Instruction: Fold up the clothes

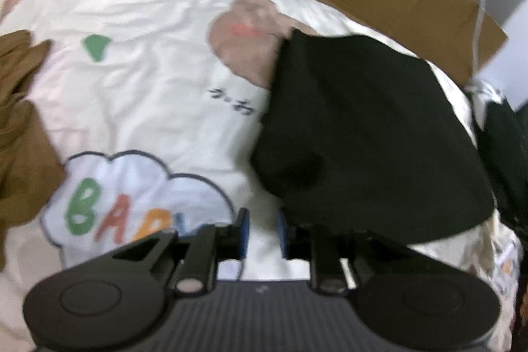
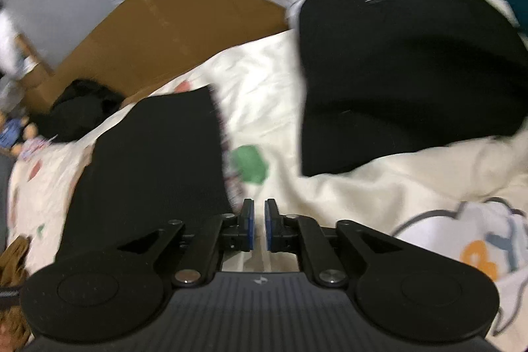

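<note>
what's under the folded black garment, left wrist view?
The black garment lies on the cream printed blanket, overlapping its brownish print. Whatever else it covers is hidden.

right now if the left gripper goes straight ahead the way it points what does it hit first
Most likely the cream printed bedsheet: only bare sheet shows between the left gripper fingers. The black garment lies just right of that line and might brush the right finger. Blur leaves depth unclear.

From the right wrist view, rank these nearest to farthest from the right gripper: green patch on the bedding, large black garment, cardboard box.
1. Green patch: just ahead of the right gripper.
2. Large black garment: ahead, to the right.
3. Cardboard box: beyond the bedding's far edge, to the left.
</note>
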`<state>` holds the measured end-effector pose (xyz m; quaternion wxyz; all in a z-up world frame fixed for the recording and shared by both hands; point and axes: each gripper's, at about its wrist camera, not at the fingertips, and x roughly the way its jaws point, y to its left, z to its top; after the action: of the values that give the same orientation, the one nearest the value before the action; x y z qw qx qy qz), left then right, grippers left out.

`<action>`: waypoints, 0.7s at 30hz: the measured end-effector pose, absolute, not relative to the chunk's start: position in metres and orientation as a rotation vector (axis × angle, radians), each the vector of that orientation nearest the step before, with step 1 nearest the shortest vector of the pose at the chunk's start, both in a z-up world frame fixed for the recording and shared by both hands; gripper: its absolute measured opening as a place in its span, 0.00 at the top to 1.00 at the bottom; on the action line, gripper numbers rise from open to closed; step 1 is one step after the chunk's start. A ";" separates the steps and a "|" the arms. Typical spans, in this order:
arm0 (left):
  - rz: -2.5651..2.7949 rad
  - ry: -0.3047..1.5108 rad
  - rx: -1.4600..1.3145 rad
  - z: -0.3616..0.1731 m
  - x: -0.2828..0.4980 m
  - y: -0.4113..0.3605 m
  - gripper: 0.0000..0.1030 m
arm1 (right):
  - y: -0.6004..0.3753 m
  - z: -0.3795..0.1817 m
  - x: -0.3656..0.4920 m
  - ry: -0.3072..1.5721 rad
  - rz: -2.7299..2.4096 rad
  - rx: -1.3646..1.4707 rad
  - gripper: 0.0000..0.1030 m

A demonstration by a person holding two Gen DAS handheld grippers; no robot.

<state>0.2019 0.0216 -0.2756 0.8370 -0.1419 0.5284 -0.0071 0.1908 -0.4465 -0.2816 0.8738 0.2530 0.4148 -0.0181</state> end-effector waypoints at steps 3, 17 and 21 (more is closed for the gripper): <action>-0.012 1.110 -0.361 -0.274 0.197 0.025 0.75 | -0.452 -0.283 0.187 0.874 -0.036 0.605 0.84; -0.016 1.143 -0.704 -0.304 0.189 0.024 0.66 | -0.442 -0.305 0.181 0.923 0.036 0.820 0.62; -0.015 1.139 -0.740 -0.312 0.189 0.026 0.66 | -0.441 -0.310 0.181 0.927 0.055 0.871 0.62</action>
<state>0.1888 0.0257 -0.3116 0.7780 -0.3421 0.5269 -0.0069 0.1811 -0.4405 -0.3102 0.8040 0.4068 0.4329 0.0256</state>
